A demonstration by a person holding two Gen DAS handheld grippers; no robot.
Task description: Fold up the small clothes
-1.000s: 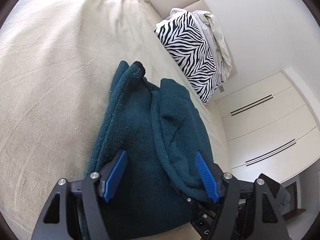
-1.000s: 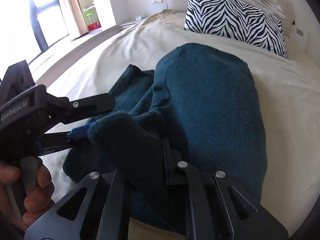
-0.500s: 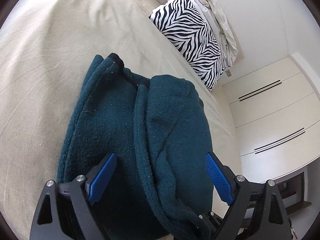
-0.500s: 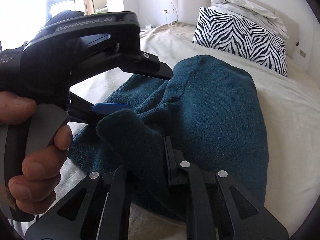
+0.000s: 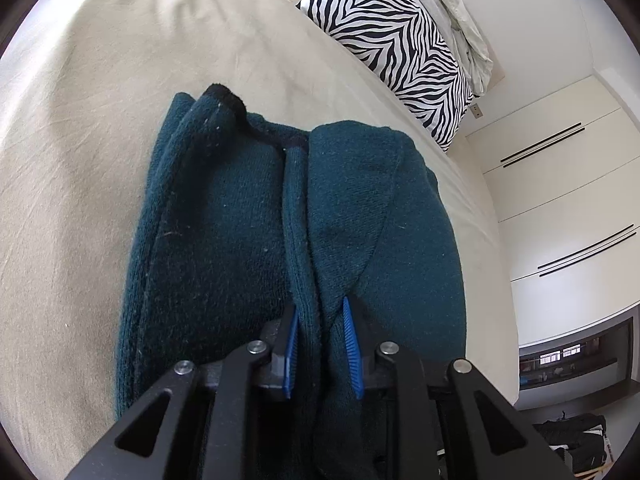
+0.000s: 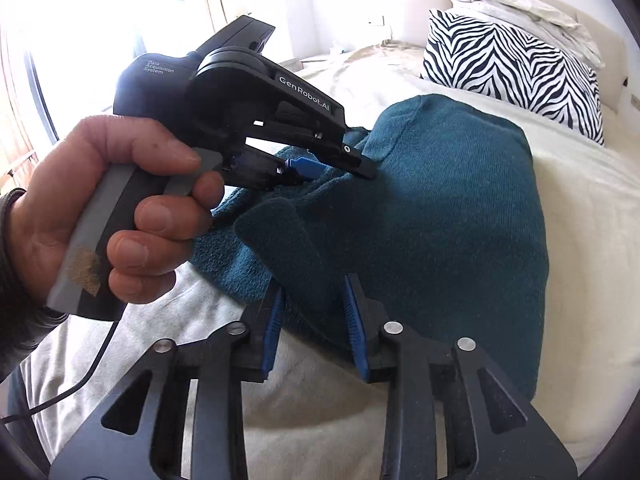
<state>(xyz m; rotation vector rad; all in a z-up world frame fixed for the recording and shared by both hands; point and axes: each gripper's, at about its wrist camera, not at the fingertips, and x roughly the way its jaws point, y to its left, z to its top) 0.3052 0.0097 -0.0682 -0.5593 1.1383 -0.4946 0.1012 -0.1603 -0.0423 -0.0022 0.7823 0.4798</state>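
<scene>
A dark teal knitted garment (image 5: 248,240) lies partly folded on the beige bed sheet (image 5: 80,100); it also shows in the right wrist view (image 6: 452,208). My left gripper (image 5: 320,312) is shut on a thick fold of the garment's near edge, blue pads pressing each side. In the right wrist view the left gripper (image 6: 332,170) is held by a hand and bites into the garment. My right gripper (image 6: 314,284) is shut on a hanging flap of the garment, probably a sleeve, lifted above the sheet.
A zebra-striped pillow (image 5: 404,44) and a crumpled white duvet (image 5: 460,8) lie at the head of the bed. White wardrobe doors (image 5: 560,208) stand to the right. The pillow also shows in the right wrist view (image 6: 512,64). A bright window (image 6: 80,20) is at the left.
My left gripper was open over the garment and has closed on a fold at its near edge. My right gripper has pulled back a little, still holding the flap.
</scene>
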